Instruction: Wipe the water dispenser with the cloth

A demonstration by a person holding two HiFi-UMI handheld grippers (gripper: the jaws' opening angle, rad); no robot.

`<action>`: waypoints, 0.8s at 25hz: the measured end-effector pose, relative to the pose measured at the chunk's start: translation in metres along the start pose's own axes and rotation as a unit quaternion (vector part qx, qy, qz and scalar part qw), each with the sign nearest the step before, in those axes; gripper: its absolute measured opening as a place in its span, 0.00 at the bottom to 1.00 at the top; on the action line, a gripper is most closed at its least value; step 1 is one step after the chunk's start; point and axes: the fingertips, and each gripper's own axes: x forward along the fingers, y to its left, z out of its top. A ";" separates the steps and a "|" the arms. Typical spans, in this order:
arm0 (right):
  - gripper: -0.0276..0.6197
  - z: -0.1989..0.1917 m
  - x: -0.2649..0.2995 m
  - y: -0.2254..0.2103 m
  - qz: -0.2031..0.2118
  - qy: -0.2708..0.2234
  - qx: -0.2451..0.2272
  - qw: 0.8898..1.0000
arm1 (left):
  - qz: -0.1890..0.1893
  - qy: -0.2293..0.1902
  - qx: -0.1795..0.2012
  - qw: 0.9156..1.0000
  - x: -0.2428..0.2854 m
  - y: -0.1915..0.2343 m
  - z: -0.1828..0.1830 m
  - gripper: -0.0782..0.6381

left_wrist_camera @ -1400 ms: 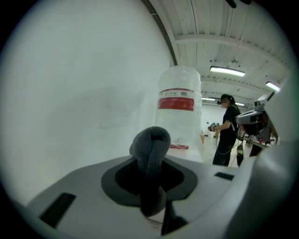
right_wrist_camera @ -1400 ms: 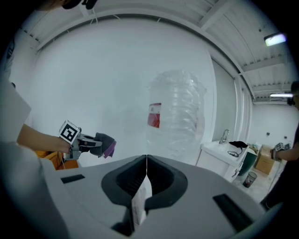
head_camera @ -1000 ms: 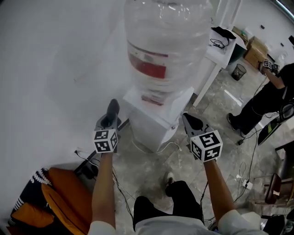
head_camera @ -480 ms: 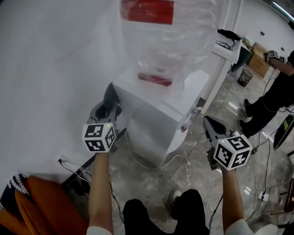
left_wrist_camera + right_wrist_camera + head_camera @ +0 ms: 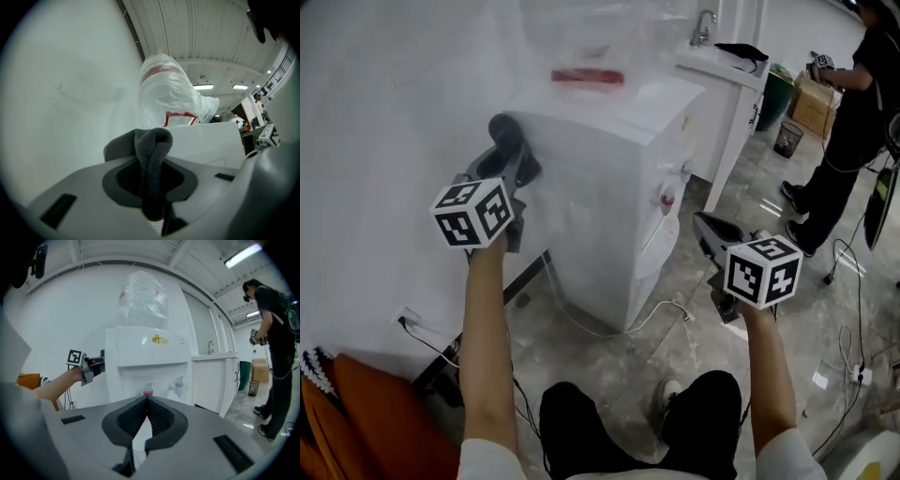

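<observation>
Left gripper clamped on a folded, fleecy grey cloth that bulges past its fingertips beside the boxy white water dispenser's upper left edge; right gripper, jaws pressed together, empty, held apart near its front.

Marble floor under water dispenser, white cable

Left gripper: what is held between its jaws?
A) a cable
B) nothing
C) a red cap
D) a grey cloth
D: its own view shows the left gripper with jaws shut on a folded grey cloth.
</observation>
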 end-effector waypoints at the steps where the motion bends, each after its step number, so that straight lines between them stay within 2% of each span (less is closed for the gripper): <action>1: 0.07 -0.007 0.000 0.002 -0.003 0.006 -0.002 1.000 | -0.003 0.001 0.002 1.000 0.000 -0.005 -0.002 0.22; 7: 0.07 -0.027 -0.002 0.014 -0.021 0.020 -0.006 1.000 | -0.027 0.013 0.052 0.998 -0.005 -0.054 0.000 0.22; 10: 0.07 -0.035 -0.001 0.017 -0.030 0.021 -0.015 0.999 | -0.054 0.014 0.077 0.995 -0.009 -0.082 0.007 0.22; 13: 0.07 -0.053 0.002 0.021 -0.034 0.030 -0.040 0.998 | -0.084 0.009 0.077 0.993 -0.015 -0.109 0.013 0.22; 15: 0.07 -0.062 0.002 0.024 -0.031 0.024 -0.040 0.998 | -0.106 0.002 0.079 0.991 -0.018 -0.132 0.015 0.22; 20: 0.07 -0.080 0.004 0.039 -0.001 -0.006 0.004 1.000 | -0.153 -0.012 0.081 0.985 -0.028 -0.179 0.012 0.22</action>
